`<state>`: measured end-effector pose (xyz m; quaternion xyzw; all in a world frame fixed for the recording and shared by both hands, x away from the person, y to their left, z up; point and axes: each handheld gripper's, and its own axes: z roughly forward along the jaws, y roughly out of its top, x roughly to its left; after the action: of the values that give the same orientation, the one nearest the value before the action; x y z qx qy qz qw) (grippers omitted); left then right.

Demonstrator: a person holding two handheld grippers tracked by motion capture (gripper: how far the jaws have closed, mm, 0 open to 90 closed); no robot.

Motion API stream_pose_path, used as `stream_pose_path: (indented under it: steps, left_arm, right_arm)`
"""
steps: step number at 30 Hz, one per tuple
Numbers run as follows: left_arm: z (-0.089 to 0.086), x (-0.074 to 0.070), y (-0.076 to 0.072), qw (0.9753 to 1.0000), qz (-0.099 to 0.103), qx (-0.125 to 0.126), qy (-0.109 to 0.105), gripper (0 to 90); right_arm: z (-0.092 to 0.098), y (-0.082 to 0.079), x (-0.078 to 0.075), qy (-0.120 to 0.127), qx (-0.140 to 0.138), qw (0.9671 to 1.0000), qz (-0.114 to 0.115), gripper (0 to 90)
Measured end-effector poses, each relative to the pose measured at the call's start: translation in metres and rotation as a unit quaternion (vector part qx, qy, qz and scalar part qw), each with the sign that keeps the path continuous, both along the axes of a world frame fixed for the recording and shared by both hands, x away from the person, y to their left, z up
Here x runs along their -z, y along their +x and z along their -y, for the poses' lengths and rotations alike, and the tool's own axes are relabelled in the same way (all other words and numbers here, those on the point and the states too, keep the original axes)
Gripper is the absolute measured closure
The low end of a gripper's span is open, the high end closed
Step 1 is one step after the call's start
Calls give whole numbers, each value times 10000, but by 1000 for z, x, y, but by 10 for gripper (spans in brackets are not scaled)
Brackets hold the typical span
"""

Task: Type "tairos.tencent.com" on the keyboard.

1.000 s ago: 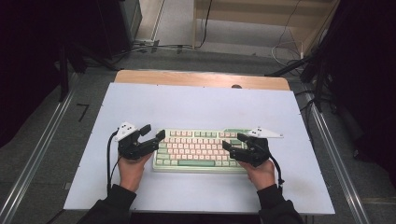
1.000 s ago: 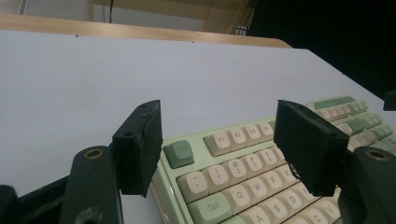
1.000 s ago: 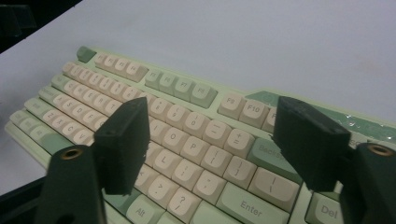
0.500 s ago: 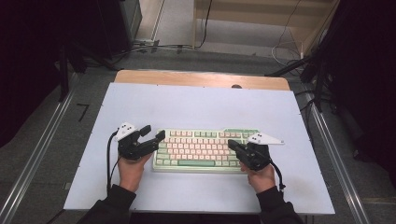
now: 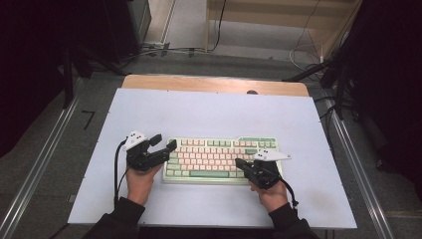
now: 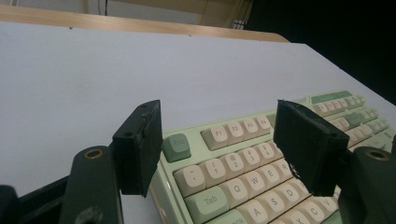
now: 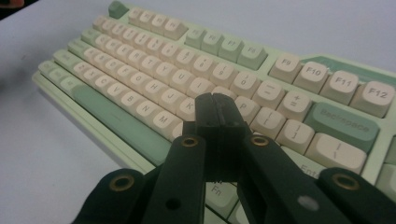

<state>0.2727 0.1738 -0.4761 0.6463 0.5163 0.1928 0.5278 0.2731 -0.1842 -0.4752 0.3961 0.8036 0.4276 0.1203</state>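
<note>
The left tongs point(image 5: 163, 145) are spread wide with nothing between them, standing at the upper left corner of the keyboard point(image 5: 219, 158); in the left gripper view the jaws stand on both sides of that corner, above the Esc and function keys. The right tongs point(image 5: 241, 163) are pressed together and empty, their tip low over the keys of the right half. The keyboard lies flat on the white tabletop point(image 5: 214, 112), near its front edge
</note>
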Motion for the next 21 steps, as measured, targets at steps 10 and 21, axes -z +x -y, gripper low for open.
stream_pose_path:
  steps: [10,21]
  left_arm:
    - [0,1,0,10000,-19,18,-4,335]
    - [0,1,-1,10000,-29,22,-3,335]
  right_arm:
    - [-11,2,12,-246,-100,9995,-151,874]
    - [-13,3,14,-325,-122,9993,-166,874]
